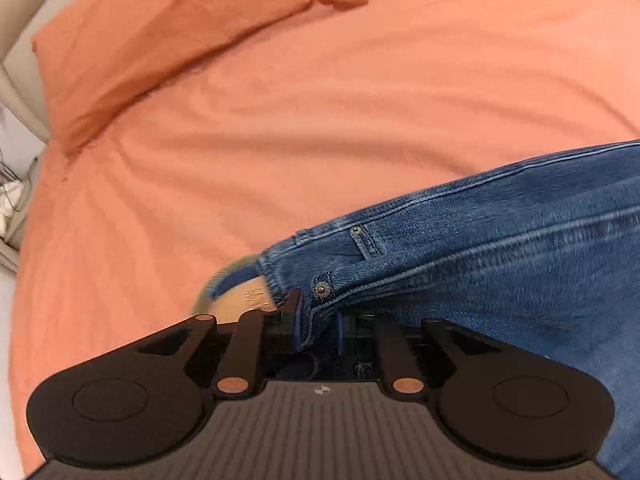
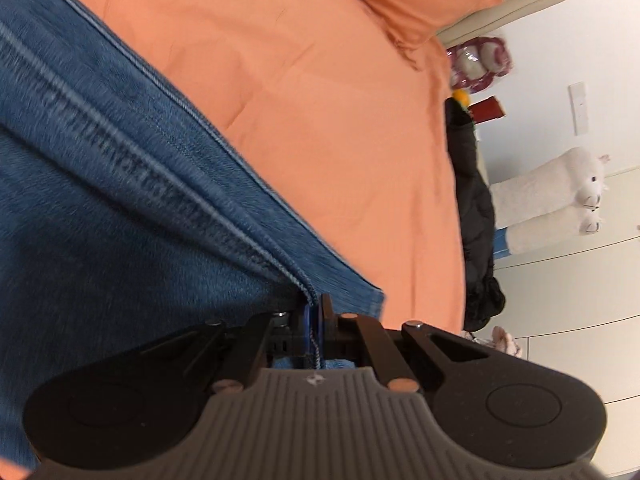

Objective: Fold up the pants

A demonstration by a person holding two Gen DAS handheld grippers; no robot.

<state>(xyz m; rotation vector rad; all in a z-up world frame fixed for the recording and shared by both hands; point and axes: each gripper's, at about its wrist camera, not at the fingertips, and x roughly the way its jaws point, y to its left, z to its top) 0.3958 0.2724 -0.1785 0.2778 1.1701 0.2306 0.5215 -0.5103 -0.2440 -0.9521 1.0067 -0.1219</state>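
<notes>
Working over a bed covered in an orange bedsheet (image 1: 280, 140), with a matching pillow (image 1: 140, 48) at its head.

Clenching the left claw (image 1: 316, 320) on a bunch of denim at the waist end of the jeans (image 1: 500, 248), just beside the metal button (image 1: 322, 289). Clamping the right claw (image 2: 316, 320) tight on the other end, at the hem (image 2: 360, 296) of a leg, with a thin layer of blue cloth pinched between the pads. Holding the jeans lengthwise between the two claws, apparently drawn fairly taut close over the sheet; not telling from these views whether touching it along the middle. Farther out on the right-hand side, past the bed edge, seeing a black coat (image 2: 476, 208) and a white plush toy (image 2: 560, 200) against the wall.

Judging by the seam running down the middle, probably having the legs already laid one on the other, and now getting ready for the fold across the length. Next, most likely carrying hem toward waist: calling for both grips staying closed, matching the edges squarely, and lowering the doubled cloth flat onto the sheet before letting go. Watching for the thin hem slipping out, and for the heavier waist end sagging.
</notes>
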